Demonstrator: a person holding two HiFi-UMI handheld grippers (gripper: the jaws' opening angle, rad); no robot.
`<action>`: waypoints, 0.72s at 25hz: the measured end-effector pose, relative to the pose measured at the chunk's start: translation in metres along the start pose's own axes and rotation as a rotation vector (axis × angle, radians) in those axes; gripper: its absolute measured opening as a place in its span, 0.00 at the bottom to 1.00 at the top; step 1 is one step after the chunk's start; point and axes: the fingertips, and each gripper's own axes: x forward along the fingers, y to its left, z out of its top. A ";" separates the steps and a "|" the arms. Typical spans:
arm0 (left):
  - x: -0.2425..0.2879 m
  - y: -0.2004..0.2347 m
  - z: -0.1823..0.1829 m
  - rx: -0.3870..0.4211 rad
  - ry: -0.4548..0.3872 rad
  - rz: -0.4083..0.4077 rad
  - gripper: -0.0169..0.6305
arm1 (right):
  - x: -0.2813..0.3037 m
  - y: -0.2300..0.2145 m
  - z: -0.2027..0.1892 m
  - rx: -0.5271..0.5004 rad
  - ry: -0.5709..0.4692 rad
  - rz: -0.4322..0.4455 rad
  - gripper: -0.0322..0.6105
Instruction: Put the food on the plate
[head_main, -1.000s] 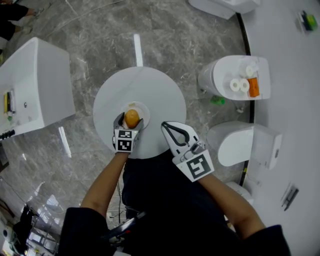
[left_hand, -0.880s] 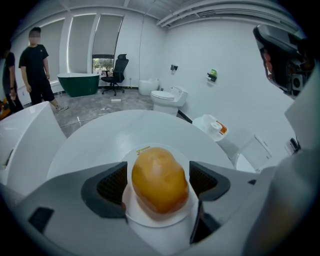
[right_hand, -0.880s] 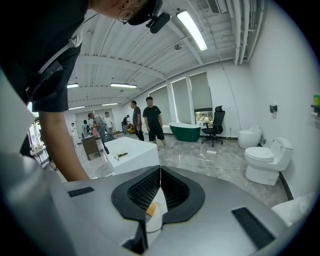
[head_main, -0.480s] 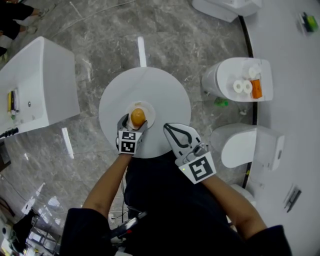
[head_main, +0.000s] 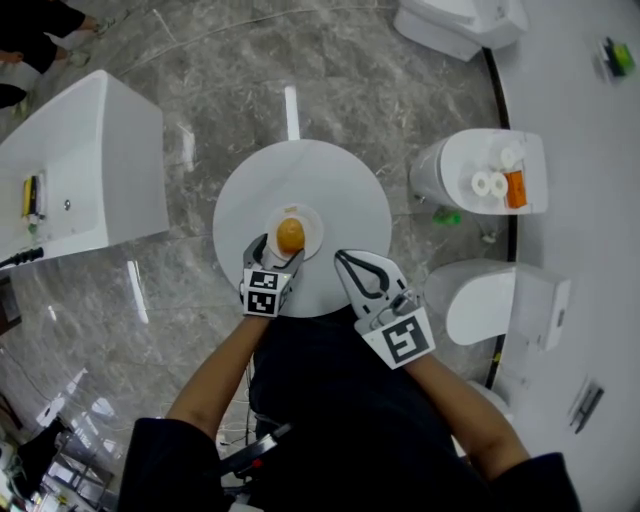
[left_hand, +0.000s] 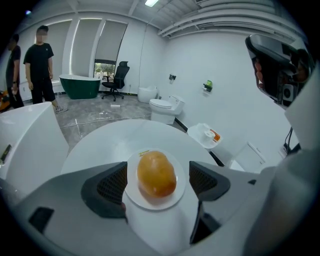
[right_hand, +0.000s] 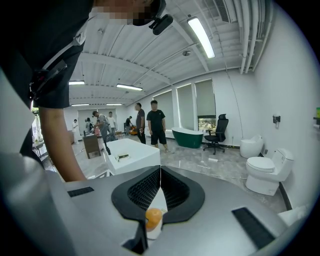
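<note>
An orange-yellow piece of food (head_main: 290, 235) lies on a small white plate (head_main: 310, 228) on the round white table (head_main: 335, 185). My left gripper (head_main: 279, 253) is open just short of the plate on the near side. In the left gripper view the food (left_hand: 156, 173) rests on the plate (left_hand: 134, 192), and the left gripper (left_hand: 156, 183) holds its jaws wide on either side without touching it. My right gripper (head_main: 343, 257) is shut and empty over the table's near right edge. In the right gripper view the right gripper (right_hand: 160, 176) has its pads pressed together, with the food (right_hand: 153, 216) showing below them.
A white counter (head_main: 85, 170) stands to the left of the table. Two white toilets (head_main: 480, 170) (head_main: 500, 300) stand to the right, one with paper rolls (head_main: 488, 184) on top. People (right_hand: 156, 124) stand far off beside a green bathtub (right_hand: 187, 137).
The left gripper has drawn back a little towards the person, its jaws now short of the food, which stays on the plate. The right gripper has hardly moved.
</note>
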 end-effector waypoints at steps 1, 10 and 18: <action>-0.004 0.000 0.001 -0.006 -0.007 -0.003 0.60 | 0.000 0.003 0.001 -0.003 -0.002 -0.001 0.06; -0.032 -0.007 0.012 -0.053 -0.067 -0.013 0.60 | -0.006 0.012 0.009 0.014 -0.025 -0.034 0.06; -0.073 -0.015 0.039 -0.093 -0.178 -0.023 0.60 | -0.012 0.027 0.021 0.008 -0.060 -0.045 0.06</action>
